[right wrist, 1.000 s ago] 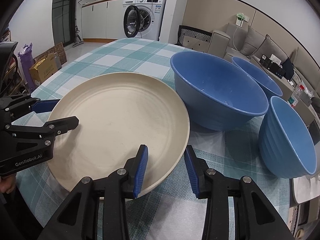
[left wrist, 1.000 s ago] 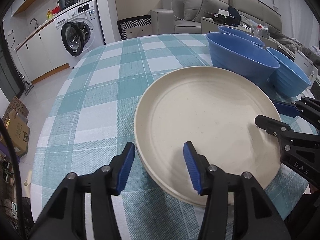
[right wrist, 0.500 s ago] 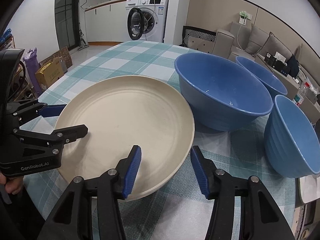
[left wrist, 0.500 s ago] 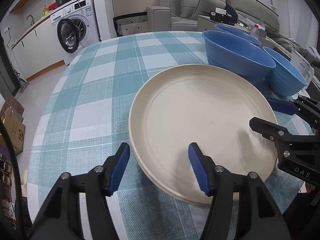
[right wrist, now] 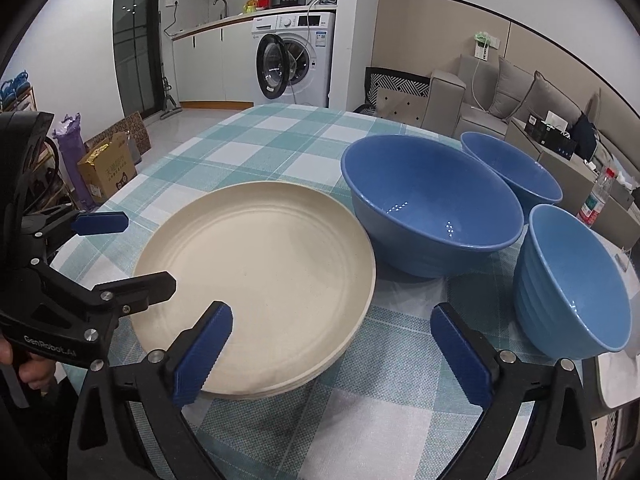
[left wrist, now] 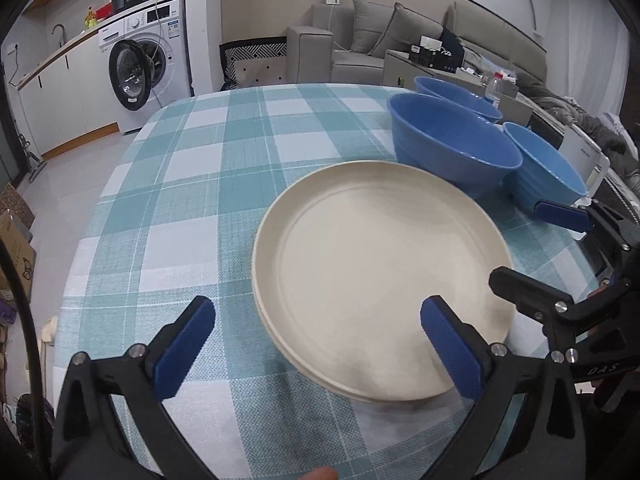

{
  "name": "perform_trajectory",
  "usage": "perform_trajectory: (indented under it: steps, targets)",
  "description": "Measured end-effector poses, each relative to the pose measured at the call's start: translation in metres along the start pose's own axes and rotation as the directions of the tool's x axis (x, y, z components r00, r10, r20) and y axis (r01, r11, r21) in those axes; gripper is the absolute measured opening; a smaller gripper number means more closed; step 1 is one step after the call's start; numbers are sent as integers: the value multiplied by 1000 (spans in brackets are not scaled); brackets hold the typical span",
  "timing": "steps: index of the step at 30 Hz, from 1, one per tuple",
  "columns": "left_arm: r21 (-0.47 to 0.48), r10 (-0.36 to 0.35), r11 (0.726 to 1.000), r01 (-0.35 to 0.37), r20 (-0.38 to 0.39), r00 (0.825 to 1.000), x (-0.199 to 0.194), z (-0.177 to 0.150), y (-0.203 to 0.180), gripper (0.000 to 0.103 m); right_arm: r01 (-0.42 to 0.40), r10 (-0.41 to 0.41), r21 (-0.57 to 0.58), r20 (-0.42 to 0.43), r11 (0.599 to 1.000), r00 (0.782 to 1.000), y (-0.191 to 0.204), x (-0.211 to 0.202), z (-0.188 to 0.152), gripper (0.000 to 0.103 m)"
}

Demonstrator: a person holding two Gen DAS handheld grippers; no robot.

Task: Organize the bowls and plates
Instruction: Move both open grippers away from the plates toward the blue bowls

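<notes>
While jaws gape, plate (left wrist: 380,264) straddles left hand-held gripper (left wrist: 318,344).

right claw (right wrist: 332,352) near edge, blue pads spread wide, having just been opening; left pad over near rim of cream plate (right wrist: 256,276), right pad over checked cloth on worktop (right wrist: 272,136); nothing gripped. left claw (right wrist: 132,252) at left, also spread, one finger over plate's left rim. large blue bowl (right wrist: 432,204) right of plate, second bowl (right wrist: 508,168) far right, small bowl (right wrist: 572,284) near right.
</notes>
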State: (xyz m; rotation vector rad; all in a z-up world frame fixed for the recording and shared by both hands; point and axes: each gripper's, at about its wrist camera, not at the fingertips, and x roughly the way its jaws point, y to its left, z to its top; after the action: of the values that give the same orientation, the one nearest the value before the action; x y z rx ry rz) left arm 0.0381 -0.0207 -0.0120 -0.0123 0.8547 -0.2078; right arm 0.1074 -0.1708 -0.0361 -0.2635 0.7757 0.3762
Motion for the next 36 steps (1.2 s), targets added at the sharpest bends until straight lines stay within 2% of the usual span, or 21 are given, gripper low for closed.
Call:
perform_trajectory:
  steps: [9, 27, 36]
  targets:
    - [17, -3, 1000, 2, 10, 1000, -8, 3, -7, 103, -27, 27, 5, 22, 1000, 999, -1, -13, 2, 102]
    - [34, -5, 999, 3, 51, 999, -24, 11, -14, 103, -23, 22, 13, 79, 1000, 997, -15, -50, 4, 102]
    - [22, -60, 998, 58, 84, 995, -35, 24, -17, 103, -13, 10, 23, 130, 1000, 991, -25, -78, 8, 102]
